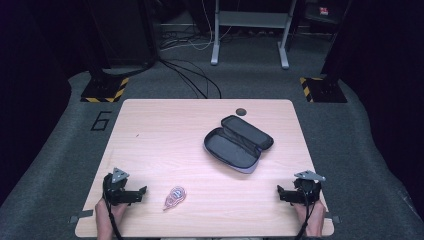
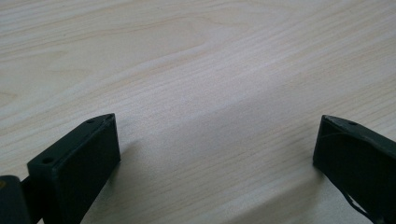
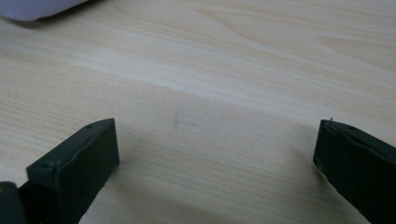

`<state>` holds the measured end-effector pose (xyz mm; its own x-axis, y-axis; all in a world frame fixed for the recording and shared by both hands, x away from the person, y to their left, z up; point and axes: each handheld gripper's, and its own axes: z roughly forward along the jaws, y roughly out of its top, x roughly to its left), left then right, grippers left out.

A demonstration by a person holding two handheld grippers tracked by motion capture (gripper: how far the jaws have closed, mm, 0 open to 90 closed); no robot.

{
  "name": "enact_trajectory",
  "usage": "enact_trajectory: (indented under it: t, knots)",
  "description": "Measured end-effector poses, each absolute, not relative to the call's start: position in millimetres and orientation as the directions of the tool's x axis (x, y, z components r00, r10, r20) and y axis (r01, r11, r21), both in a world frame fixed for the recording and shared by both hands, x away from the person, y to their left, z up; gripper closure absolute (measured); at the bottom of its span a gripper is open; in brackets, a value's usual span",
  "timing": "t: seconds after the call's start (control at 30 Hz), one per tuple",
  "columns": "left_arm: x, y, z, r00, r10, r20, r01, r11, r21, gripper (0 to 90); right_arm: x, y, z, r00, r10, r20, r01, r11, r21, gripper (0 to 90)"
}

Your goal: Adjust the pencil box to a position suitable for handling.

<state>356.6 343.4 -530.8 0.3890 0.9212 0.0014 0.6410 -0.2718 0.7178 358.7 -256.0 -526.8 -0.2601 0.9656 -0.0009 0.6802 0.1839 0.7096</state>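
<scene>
Grey carpet floor (image 1: 60, 150), black cables (image 1: 192, 75), grey frame legs (image 1: 216, 45), dark surrounds

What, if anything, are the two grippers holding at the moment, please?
Nothing: the left gripper and the right gripper are both open over bare table.

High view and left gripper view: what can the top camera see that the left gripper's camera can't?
High view alone: the open pencil case, the small pink tape dispenser, the right gripper and the floor cables. Left gripper view alone: a close look at wood grain between its two black fingers, spread wide. Both share the wooden table and the left gripper.
</scene>
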Motion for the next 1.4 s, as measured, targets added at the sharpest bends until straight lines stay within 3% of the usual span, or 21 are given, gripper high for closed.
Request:
enact_trajectory:
  t: [0.3, 1.4]
  knots:
    - [357, 343, -531, 0.386, 0.922, 0.003, 0.636, -0.269, 0.723, 0.7, 356, -260, -513, -0.228, 0.973, 0.025, 0.674, 0.140, 0.725, 0.2]
    - [356, 343, -531, 0.386, 0.923, 0.007, 0.633, -0.270, 0.726, 1.4, 398, -215, -471, -0.322, 0.941, 0.107, 0.659, 0.141, 0.739, 0.0]
